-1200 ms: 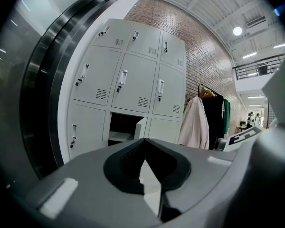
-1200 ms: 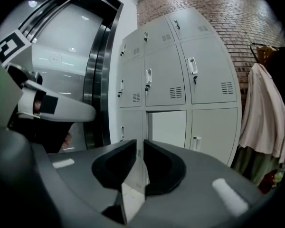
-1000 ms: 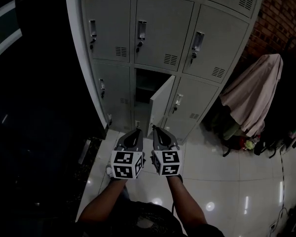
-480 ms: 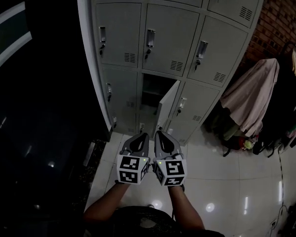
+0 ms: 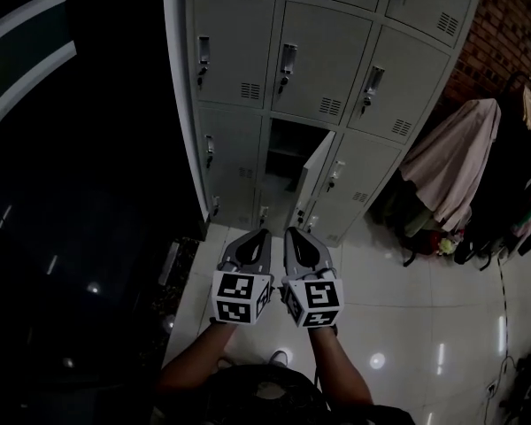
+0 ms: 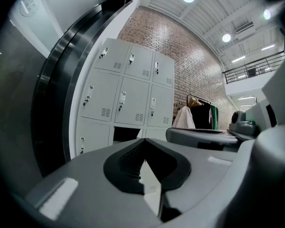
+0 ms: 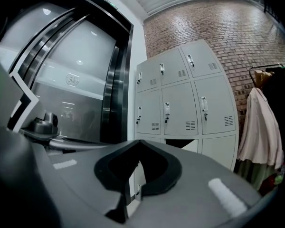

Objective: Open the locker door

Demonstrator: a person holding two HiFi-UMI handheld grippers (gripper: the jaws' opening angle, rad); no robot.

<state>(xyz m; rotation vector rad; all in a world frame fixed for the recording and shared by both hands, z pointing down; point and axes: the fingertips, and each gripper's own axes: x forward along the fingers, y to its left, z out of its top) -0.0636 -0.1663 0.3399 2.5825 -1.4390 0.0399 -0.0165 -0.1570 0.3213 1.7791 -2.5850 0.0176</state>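
Head view: a bank of grey sheet-metal lockers (image 5: 323, 56) stands against a red brick wall (image 5: 513, 29). Its flat rectangular doors each carry a small louvred vent (image 5: 330, 106) and an upright metal latch handle (image 5: 288, 60). The locker door (image 5: 317, 168) that the task concerns is in the middle column, low in the bank. It stands swung out on its right-hand edge, a thin pale panel seen nearly edge-on. Beside it is the dark, box-shaped compartment (image 5: 288, 149) it uncovers.

Both grippers are held side by side, well short of the lockers, over a glossy white tiled floor (image 5: 407, 290) that mirrors ceiling lights. The left gripper (image 5: 262, 235) and the right gripper (image 5: 292, 232) are smooth grey moulded shells that taper to a point. Each ends at the rear in a white cube with black square markers (image 5: 239, 297), and a bare forearm runs up to each.

In the left gripper view the two jaws meet at their tips, closed on nothing, and their ribbed black inner pads frame an empty oval gap. The right gripper view shows the same: jaws together, nothing between them.

To the right of the lockers a soft, pale pinkish garment (image 5: 449, 171) hangs in loose folds.
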